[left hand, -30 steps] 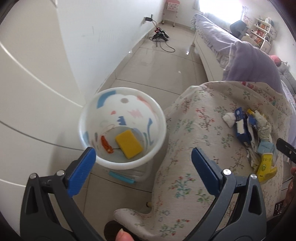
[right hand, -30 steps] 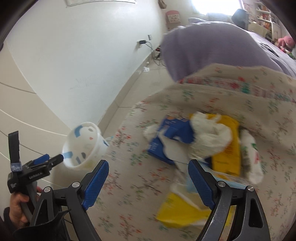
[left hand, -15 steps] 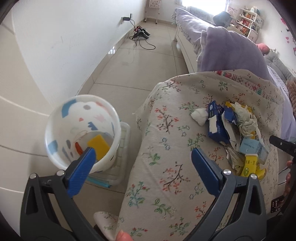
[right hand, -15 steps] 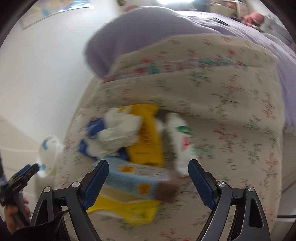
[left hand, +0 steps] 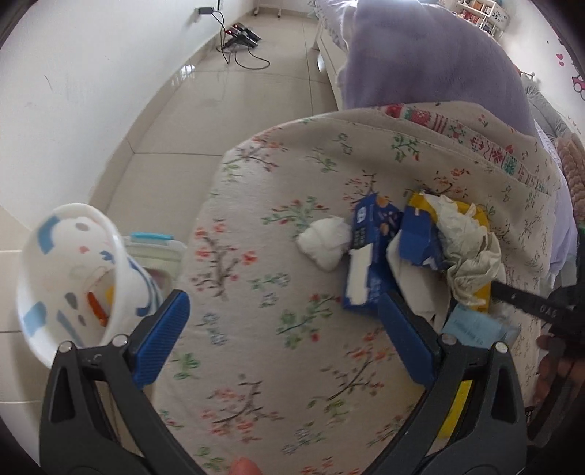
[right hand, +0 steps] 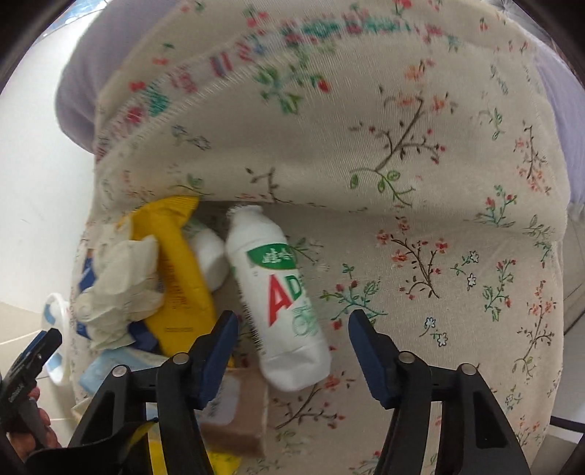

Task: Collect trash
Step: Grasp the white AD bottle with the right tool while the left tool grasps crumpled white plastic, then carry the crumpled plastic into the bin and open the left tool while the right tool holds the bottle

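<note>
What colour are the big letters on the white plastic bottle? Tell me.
Red, on the white plastic bottle; clearest in the right wrist view.

A floral cover (left hand: 292,329) lay over the seat, cream with small red and green sprigs, and a woven band of red and green patterns (left hand: 475,139) ran along its far edge. Behind it lay a lilac blanket (left hand: 420,62), bunched up. The floor (left hand: 204,120) was pale glossy tile, meeting a white wall (left hand: 80,80) on the left. Far off on the tiles sat a power strip (left hand: 243,34) with a black cable (left hand: 252,62) looping from it. A white shelf (left hand: 479,11) stood in the far right corner, blurred. A clear container with a blue clip (left hand: 153,243) sat on the floor beside the seat.
</note>
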Demonstrator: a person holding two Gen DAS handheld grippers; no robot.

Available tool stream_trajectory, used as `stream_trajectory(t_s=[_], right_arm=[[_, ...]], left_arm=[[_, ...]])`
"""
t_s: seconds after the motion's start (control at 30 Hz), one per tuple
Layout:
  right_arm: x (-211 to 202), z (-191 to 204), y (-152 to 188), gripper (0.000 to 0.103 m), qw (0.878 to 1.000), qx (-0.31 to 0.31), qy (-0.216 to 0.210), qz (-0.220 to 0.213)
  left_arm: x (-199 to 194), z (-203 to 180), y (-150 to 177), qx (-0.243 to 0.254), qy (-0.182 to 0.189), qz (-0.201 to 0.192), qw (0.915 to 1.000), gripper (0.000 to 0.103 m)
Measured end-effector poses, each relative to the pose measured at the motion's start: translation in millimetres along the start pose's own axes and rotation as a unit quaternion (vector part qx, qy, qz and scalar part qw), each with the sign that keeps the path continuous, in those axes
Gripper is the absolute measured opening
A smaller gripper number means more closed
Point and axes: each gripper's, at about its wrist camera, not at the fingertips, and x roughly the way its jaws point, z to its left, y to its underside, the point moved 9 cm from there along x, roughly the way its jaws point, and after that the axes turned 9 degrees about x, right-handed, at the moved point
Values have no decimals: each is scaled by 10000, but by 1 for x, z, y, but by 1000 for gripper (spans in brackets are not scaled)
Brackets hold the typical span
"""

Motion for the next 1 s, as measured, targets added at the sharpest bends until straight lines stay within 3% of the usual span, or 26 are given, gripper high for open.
stream_trajectory(t_s=[0.27,0.53,0.77,1.0], right_arm=[[3,5,3,37,9998,-139,-133,83],[-40,-8,7,36,9994,-33,-254,-246],[-53,-27,6,36,9990,13,-325,-315],[-65,-44,4,36,9986,-2,-361,-389]], left_arm=[[-8,-65,-23,337,674,-216,9969,85],[-2,-126,-23,824,1303,-203,9878,61],[-4,-154,-27,869,1715,-209,9811,60],[22,-158,-18,830,1666,207,9823,58]])
